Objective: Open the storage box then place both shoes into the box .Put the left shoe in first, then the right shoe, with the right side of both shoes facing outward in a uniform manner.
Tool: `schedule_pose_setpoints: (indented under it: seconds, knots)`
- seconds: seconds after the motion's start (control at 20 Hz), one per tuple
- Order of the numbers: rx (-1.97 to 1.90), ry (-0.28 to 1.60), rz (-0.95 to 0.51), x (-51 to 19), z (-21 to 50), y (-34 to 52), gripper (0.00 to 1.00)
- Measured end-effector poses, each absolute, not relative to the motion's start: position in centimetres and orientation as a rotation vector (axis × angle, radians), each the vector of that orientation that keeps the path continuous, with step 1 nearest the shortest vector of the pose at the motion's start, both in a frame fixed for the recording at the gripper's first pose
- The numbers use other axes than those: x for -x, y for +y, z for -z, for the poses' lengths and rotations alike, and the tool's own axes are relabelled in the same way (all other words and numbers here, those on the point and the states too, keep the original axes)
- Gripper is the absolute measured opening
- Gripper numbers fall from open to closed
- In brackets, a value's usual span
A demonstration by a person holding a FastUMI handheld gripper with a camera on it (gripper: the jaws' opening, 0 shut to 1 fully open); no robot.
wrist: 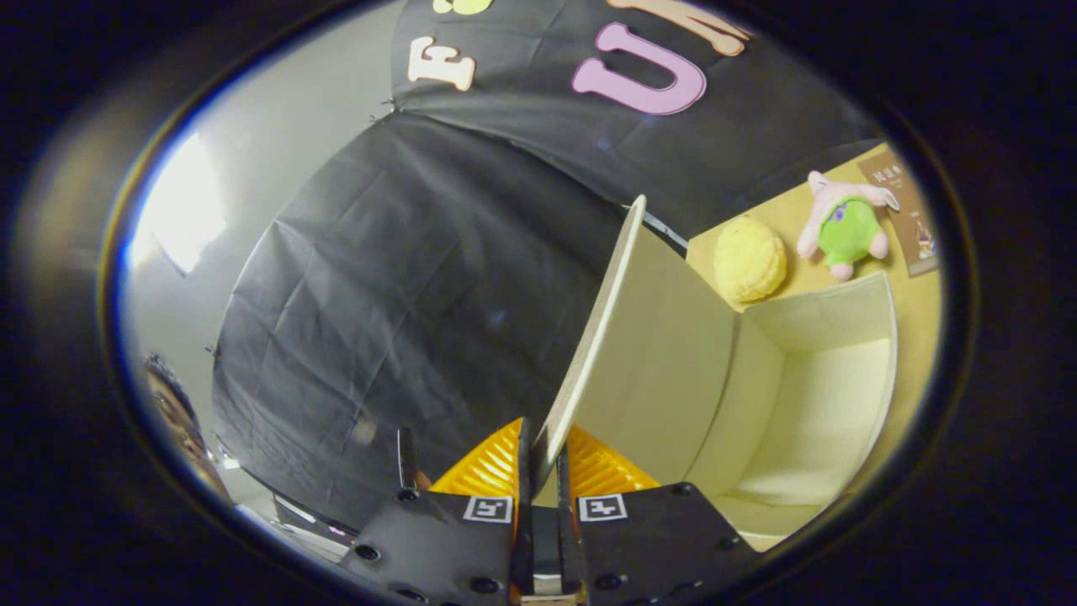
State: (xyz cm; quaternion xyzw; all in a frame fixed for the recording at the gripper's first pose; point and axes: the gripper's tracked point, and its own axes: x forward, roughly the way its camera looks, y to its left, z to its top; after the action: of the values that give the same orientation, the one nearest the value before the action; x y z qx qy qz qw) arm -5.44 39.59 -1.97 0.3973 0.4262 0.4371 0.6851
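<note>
Your fingers (538, 459) are clamped together on the edge of the storage box's lid (648, 353), swung up and open. Beside the lid, the storage box (829, 404) gapes, with a yellow plush (749, 259) just beyond it.

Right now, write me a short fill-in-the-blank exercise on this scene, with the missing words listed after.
1. The gripper is shut on the edge of the box's ____.
2. The inside of the box holds ____ shoes.
3. Beyond the box, a yellow ball lies beside a pink and ____ plush toy.
Missing words: lid; no; green
</note>
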Motion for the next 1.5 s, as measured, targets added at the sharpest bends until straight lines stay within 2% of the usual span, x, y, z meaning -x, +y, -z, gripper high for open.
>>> schedule_pose_setpoints:
  seconds: [0.35,0.6,0.9,1.1,1.5]
  knots:
    - [-0.819,0.989,-1.039,6.3,3.0,47.3,0.15]
    - [-0.793,1.001,-1.024,6.1,4.9,50.9,0.15]
    - [-0.616,0.877,-1.037,6.0,5.3,50.9,0.65]
    - [-0.503,0.775,-0.971,4.1,5.3,47.5,0.99]
    - [-0.352,0.653,-0.79,0.4,5.6,36.7,1.0]
